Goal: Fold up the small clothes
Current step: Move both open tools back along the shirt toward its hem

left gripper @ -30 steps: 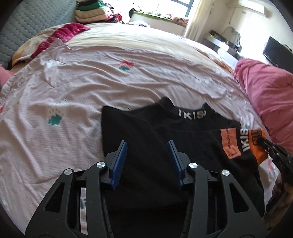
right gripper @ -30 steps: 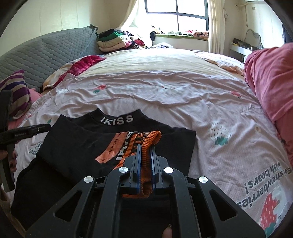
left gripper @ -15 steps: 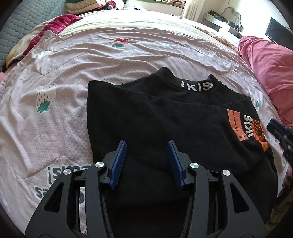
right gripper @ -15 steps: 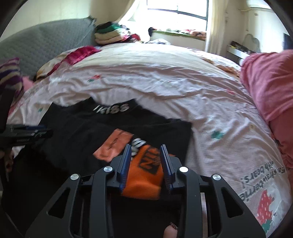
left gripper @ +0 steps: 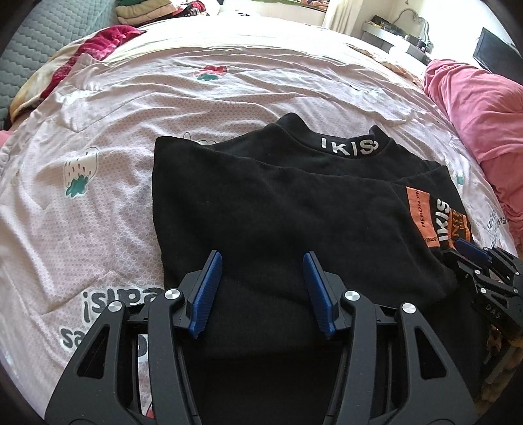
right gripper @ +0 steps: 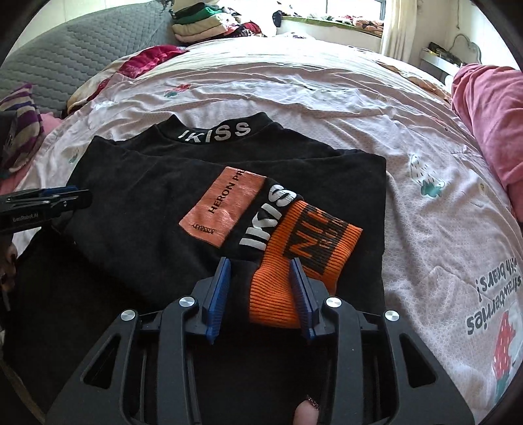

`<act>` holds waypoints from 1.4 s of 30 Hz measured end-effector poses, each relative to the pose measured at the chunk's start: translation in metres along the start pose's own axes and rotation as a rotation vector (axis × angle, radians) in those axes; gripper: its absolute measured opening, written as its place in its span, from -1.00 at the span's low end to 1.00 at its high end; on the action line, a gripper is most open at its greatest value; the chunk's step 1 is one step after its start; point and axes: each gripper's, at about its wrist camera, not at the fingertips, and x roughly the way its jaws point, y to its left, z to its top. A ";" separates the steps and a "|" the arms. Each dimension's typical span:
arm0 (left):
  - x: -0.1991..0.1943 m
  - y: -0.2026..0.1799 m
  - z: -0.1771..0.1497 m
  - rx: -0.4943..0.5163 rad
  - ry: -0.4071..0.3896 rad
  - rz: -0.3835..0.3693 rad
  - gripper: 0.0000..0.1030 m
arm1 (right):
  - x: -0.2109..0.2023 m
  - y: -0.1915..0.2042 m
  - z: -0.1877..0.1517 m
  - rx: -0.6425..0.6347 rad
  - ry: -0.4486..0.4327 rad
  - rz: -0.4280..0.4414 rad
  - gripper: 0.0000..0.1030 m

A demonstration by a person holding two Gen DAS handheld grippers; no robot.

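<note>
A small black sweater [left gripper: 278, 202] with a white "IKISS" collar lies on the bed, its sleeves folded in over the body. It also shows in the right wrist view [right gripper: 137, 196]. Its orange ribbed cuff [right gripper: 304, 251] lies on top near an orange patch [right gripper: 225, 206]. My left gripper [left gripper: 263, 289] is open and empty over the sweater's near left part. My right gripper [right gripper: 261, 294] is open, its blue pads either side of the cuff's near end without pinching it. The right gripper shows at the left wrist view's right edge [left gripper: 474, 258].
A pink strawberry-print bedsheet [left gripper: 163, 98] covers the bed. A pink blanket [right gripper: 490, 114] is heaped at the right. A grey quilted headboard [right gripper: 75, 55] and stacked folded clothes [right gripper: 202, 24] are at the back left. A striped pillow [right gripper: 19, 130] lies at the left.
My right gripper opened and let go of the orange cuff, which now lies flat on the sweater. The left gripper stayed open and came closer over the sweater.
</note>
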 end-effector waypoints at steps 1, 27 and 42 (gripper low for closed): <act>-0.001 0.000 0.000 0.001 0.000 0.001 -0.14 | -0.002 -0.001 -0.001 0.006 -0.004 0.002 -0.24; -0.039 -0.021 -0.018 0.005 -0.052 -0.010 0.59 | -0.067 -0.011 -0.011 0.096 -0.164 0.016 0.86; -0.078 -0.023 -0.030 -0.012 -0.126 0.012 0.81 | -0.093 -0.008 -0.016 0.105 -0.226 0.024 0.91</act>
